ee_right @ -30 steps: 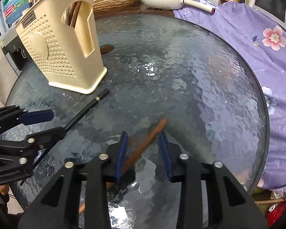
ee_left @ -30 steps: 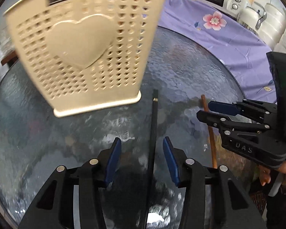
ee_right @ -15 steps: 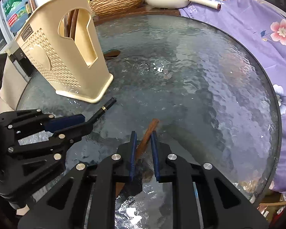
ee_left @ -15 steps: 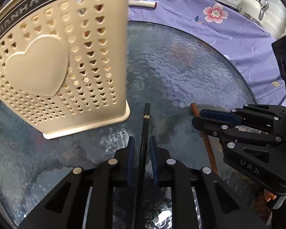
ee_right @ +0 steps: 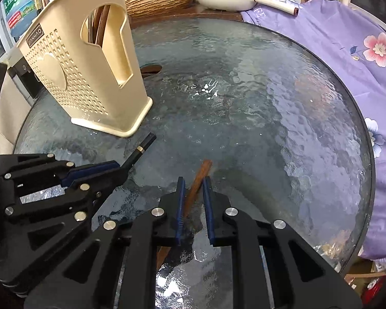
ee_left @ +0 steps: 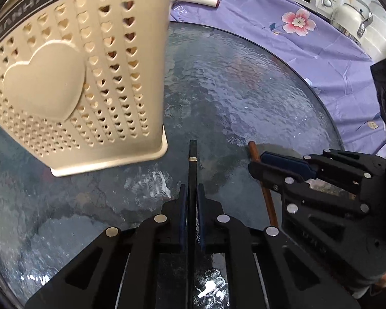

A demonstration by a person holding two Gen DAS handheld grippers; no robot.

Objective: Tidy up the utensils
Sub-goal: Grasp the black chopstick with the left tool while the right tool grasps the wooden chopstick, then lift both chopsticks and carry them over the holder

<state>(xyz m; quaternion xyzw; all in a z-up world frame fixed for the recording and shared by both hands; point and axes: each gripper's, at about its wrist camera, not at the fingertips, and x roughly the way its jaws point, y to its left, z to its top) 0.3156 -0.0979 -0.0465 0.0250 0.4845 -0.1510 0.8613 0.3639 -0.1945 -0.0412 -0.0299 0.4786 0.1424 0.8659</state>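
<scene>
My left gripper [ee_left: 190, 193] is clamped on one black chopstick [ee_left: 192, 164], whose gold-banded tip points to twelve o'clock, just short of the cream utensil holder [ee_left: 72, 77] at my ten o'clock. My right gripper [ee_right: 193, 188] has its blue pads [ee_right: 180, 200] nearly together on one brown wooden chopstick [ee_right: 199, 177], which slants toward one o'clock across the gap. Both chopsticks lie low over the round glass table [ee_right: 270, 116]. The two grippers sit side by side near the table's rim at six o'clock. From twelve to three o'clock the glass is open as far as the purple flowered cloth [ee_right: 347, 38]. Several brown utensils [ee_right: 100, 25] already stand in the holder; I cannot count them.
</scene>
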